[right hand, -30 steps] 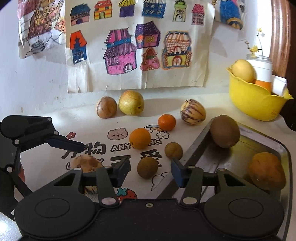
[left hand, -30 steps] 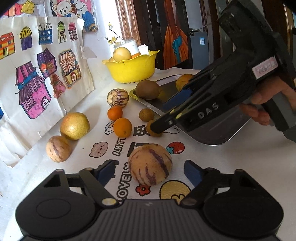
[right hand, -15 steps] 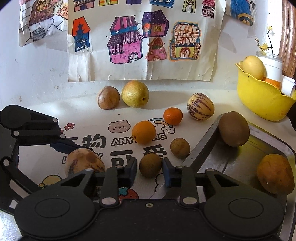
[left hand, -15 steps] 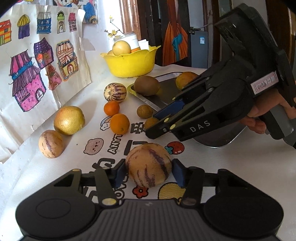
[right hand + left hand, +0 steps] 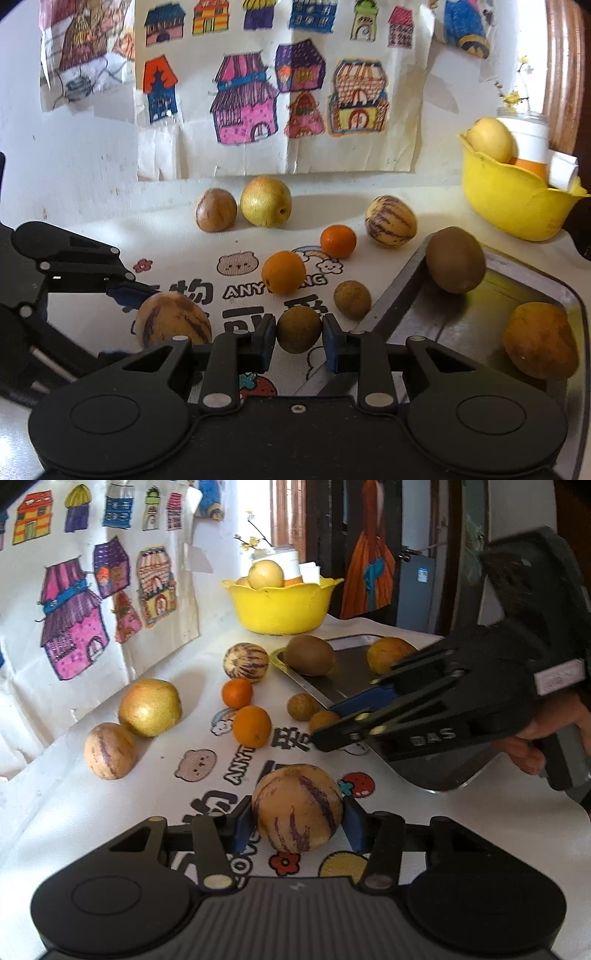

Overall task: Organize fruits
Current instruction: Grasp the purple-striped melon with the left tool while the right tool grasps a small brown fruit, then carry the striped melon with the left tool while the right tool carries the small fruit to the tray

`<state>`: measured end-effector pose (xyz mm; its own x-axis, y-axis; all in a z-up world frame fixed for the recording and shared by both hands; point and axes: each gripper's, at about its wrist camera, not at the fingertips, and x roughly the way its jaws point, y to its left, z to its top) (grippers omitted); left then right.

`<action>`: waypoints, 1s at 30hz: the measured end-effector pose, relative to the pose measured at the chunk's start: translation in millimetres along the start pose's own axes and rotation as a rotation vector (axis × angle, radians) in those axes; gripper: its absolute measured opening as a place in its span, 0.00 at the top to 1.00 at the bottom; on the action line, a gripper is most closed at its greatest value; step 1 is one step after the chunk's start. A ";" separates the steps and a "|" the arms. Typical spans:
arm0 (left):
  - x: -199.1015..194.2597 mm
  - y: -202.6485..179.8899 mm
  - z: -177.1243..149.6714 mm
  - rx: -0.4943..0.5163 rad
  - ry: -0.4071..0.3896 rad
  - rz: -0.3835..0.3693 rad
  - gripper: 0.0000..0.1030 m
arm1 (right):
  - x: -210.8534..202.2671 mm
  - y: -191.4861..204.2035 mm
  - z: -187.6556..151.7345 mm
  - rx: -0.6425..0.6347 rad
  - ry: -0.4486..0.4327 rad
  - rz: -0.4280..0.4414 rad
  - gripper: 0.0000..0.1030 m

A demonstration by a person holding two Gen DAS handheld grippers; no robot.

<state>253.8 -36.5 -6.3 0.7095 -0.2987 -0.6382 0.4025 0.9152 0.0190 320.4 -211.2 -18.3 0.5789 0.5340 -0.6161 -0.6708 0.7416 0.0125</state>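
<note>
Left gripper (image 5: 297,821) clamps a round, purple-streaked melon (image 5: 297,808); right gripper (image 5: 299,338) pinches a small, dull-brown longan (image 5: 298,329) beside the steel tray (image 5: 402,291).

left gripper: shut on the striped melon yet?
Shut. The left gripper has both blue pads against the sides of the striped melon, no gap visible.

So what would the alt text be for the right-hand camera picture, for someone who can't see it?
A handheld black right gripper closes its blue pads on a small round brown fruit on a cartoon-printed tablecloth. To its right a metal tray holds a kiwi and an orange-brown fruit; other fruits lie scattered before children's house drawings.
</note>
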 end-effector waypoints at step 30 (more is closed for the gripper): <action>95.5 -41.5 101.5 -0.198 -0.041 -0.030 0.48 | -66.5 -92.7 -65.3 0.145 -0.077 -0.323 0.72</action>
<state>363.6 -130.4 10.1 0.7234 -0.3336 -0.6044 0.3049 0.9399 -0.1538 313.9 -341.9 -30.0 0.7872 0.2872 -0.5458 -0.3776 0.9241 -0.0583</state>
